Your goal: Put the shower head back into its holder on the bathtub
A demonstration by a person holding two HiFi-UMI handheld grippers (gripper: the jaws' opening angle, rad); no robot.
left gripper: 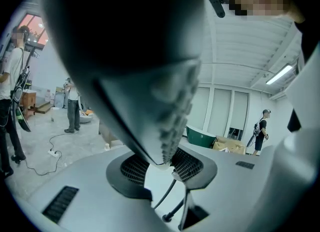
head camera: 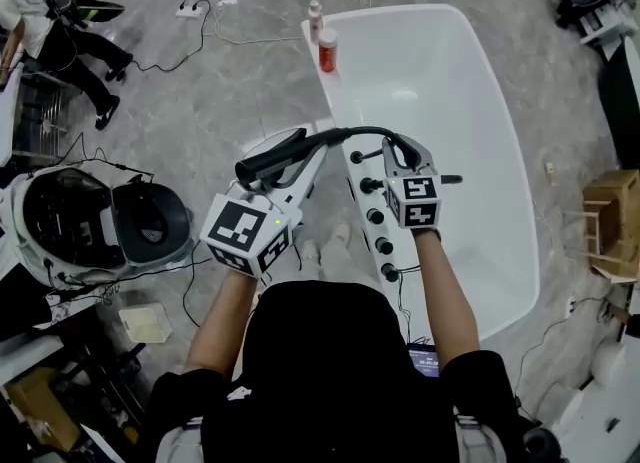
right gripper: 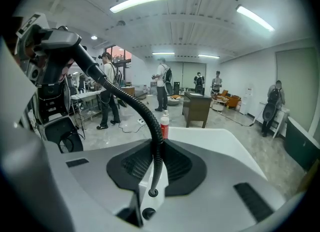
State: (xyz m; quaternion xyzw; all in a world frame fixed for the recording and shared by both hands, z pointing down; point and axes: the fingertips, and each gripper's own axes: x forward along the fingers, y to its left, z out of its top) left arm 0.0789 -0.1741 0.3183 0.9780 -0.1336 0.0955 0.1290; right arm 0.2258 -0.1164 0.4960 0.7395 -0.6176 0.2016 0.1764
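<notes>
Two tools share the load: the left tool (head camera: 283,173) is clamped across the black shower head (head camera: 272,161), which hangs nearly level just left of the tub (head camera: 470,151) rim, at the middle of the head view. The right tool (head camera: 397,151) is pinched on the hose (head camera: 355,132) where it arcs over toward that rim. In the left gripper view the head fills the upper frame, wedged between the pads with its nubbed spray face showing. In the right gripper view the ribbed hose runs up between the jaws from a round socket (right gripper: 152,194) in the rim at lower centre. That socket is probably the holder, though a row of black knobs (head camera: 383,246) stands along the same rim and I cannot be sure. The head looks rigid and smooth, light enough for one tool but liable to slip or twist in the pads. A hold on the handle a little above the hose joint would suit, leaving that end free to enter the socket. The hose looks flexible but springy and will likely tug sideways, so its slack should be fed down first.
</notes>
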